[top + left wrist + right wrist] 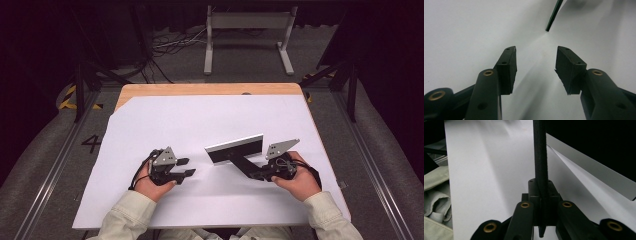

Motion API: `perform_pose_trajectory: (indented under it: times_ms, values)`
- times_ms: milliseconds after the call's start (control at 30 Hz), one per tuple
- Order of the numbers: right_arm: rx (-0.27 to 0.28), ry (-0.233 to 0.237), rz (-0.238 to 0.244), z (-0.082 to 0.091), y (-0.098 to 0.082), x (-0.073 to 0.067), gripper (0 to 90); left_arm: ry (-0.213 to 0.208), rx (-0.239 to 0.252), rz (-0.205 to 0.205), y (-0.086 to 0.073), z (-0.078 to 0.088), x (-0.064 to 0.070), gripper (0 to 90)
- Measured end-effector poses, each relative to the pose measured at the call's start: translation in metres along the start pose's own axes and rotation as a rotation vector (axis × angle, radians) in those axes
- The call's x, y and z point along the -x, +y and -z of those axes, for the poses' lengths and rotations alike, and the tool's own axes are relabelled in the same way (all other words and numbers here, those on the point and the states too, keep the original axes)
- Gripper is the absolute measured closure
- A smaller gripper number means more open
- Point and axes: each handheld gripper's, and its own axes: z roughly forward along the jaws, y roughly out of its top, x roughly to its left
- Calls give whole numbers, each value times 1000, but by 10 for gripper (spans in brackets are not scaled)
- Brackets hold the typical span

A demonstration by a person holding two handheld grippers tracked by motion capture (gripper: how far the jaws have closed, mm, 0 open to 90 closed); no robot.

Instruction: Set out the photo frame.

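Observation:
A thin flat panel [235,149], dark with a pale face, stands tilted on its edge over the white sheet [200,120] in the high view. My right gripper [240,161] is shut on its lower edge from the right. In the right gripper view the panel's black edge [540,157] rises straight up out of the closed pads [534,192]. My left gripper [186,168] sits to the left of the panel, open and holding nothing, its pads [507,67] wide apart above bare white paper. A dark corner of the panel [552,16] shows ahead of it.
The white sheet covers most of a wooden table [200,89], whose far edge is bare. Beyond it a grey metal stand [247,30] and cables lie on the floor. Rails run along both sides. A pale sleeve [435,195] shows at the left of the right gripper view.

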Motion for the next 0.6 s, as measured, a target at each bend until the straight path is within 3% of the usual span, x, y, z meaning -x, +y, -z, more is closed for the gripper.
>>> perform_pose_trajectory:
  times_ms: [167,600]
  values:
    - [4,11,1,-1,-3,2,867,0,1,-2,0,0,0,521]
    - [-85,-15,6,-13,-15,7,833,-9,0,-4,0,-1,0,520]
